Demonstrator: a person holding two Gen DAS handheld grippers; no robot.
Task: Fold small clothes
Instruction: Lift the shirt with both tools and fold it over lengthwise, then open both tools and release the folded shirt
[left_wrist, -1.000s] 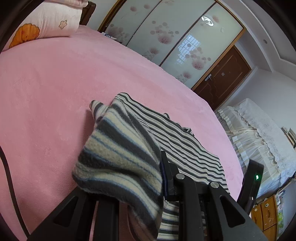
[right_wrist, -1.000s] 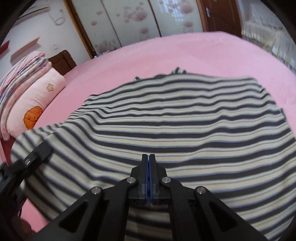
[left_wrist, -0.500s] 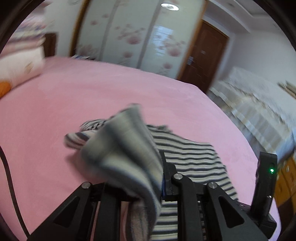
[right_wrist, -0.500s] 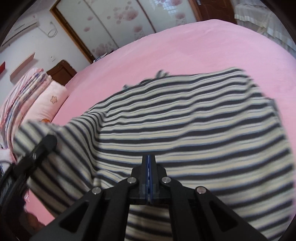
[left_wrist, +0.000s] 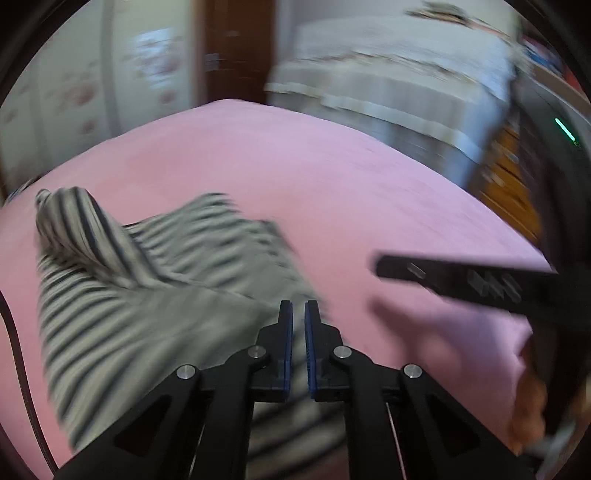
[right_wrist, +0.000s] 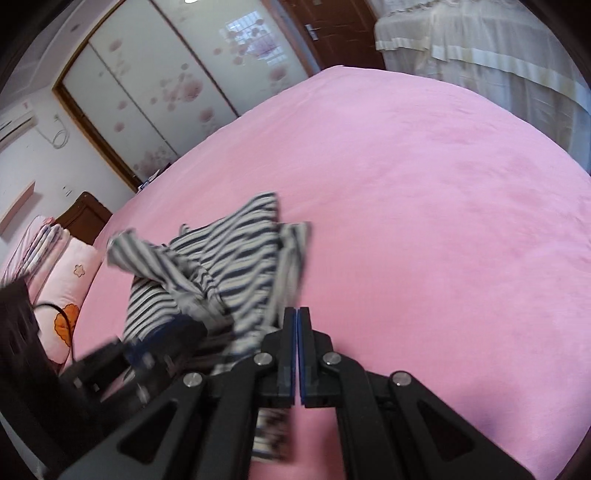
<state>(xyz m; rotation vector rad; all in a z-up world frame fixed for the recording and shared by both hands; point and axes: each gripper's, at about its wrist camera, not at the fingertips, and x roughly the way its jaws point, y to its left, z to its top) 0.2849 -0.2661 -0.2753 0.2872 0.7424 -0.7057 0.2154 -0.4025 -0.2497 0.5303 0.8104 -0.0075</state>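
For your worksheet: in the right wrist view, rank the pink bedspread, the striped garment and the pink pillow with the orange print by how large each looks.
1. Pink plush bedspread, largest by far.
2. Grey-and-cream striped garment.
3. Pink pillow with the orange print, smallest, though partly cut off by the left gripper's body, so its full size is unsure.

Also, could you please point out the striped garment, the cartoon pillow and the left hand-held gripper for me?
striped garment (right_wrist: 236, 266): right wrist view, on its crumpled middle.
cartoon pillow (right_wrist: 75, 271): right wrist view, beside its star print.
left hand-held gripper (left_wrist: 298, 314): left wrist view, midway between its fingertips.

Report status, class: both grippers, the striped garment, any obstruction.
Left gripper slightly open, empty. Right gripper shut. Grey-and-cream striped knit garment rumpled on pink bedspread. Nothing obstructing.
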